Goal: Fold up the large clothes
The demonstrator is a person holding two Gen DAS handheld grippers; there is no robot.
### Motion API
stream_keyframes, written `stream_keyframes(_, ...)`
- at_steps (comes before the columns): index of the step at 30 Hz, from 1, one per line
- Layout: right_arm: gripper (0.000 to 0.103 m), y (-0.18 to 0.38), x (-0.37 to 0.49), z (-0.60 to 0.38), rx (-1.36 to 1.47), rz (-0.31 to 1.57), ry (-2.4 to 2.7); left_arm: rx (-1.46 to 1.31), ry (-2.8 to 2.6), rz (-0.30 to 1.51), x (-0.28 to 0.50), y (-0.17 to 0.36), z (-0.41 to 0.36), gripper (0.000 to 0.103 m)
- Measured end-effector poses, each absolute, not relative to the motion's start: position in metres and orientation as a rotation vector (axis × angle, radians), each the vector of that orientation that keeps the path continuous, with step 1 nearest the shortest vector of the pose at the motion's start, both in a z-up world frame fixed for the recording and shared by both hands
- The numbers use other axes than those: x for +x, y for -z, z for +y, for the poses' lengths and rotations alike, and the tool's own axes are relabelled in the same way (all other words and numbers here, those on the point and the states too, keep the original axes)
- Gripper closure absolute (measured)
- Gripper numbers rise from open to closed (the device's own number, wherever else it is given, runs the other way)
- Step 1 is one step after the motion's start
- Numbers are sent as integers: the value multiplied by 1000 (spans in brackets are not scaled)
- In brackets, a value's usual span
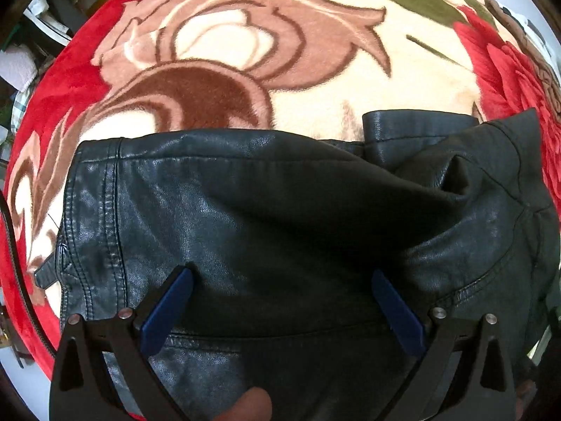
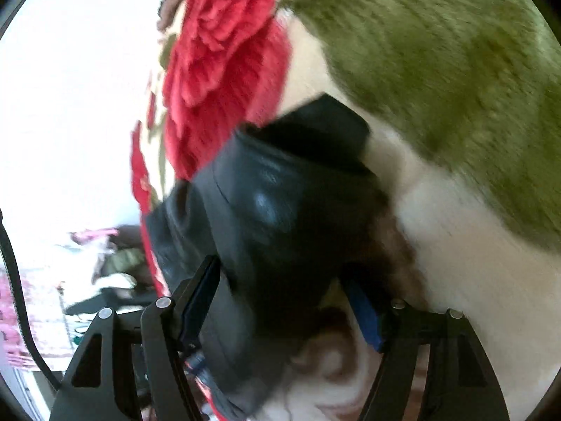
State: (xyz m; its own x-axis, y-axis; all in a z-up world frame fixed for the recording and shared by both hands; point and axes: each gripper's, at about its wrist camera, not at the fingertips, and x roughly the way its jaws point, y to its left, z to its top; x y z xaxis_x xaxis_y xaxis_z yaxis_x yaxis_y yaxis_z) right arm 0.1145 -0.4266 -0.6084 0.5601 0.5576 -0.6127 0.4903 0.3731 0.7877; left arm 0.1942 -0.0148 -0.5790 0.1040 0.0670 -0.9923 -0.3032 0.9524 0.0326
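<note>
— Black leather, shiny and creased: that is a leather jacket, lying partly folded on a plush floral blanket. Where exactly does it sit?

— On the blanket's cream middle, with the red border off to one side and a red rose print just beside its far corner. Stitched seams run down one edge, and a small flap, perhaps a collar or cuff, pokes out along the far edge.

— And the left claw?

— Spread wide above the jacket, its blue pads well apart, gripping nothing.

— The right claw?

— That view is blurred. Its fingers also stand wide apart, with a bunched fold of the leather jacket between them; the leather lies against one pad, while the other blue pad seems to stand clear of it. I cannot tell whether it truly has a grip.

— Anything beyond the jacket there?

— The blanket's red rose, a green leaf print, and blurred household clutter past the blanket's edge.
</note>
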Motion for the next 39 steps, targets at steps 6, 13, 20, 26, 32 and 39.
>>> stream_keyframes(6, 60, 608, 143, -419, 1321, 985, -135, -199, -284, 1416, 189, 578, -20, 0)
stream_keyframes(13, 83, 560, 163, -400, 1184, 955, -160, -228, -267, 1462, 193, 584, -14, 0)
stream_keyframes(20, 84, 458, 157, -342, 999, 876, -338, -250, -260, 1490, 200, 587, -8, 0)
stream_keyframes(26, 84, 395, 162, -264, 774, 883, -476, -364, -314, 1475, 181, 562, 33, 0)
stream_keyframes(32, 84, 367, 151, -152, 615, 943, -647, -461, -496, 1383, 79, 509, 117, 0)
stream_keyframes(39, 84, 425, 110, 24, 361, 1187, -839, -535, -795, 1330, -51, 482, 193, 0)
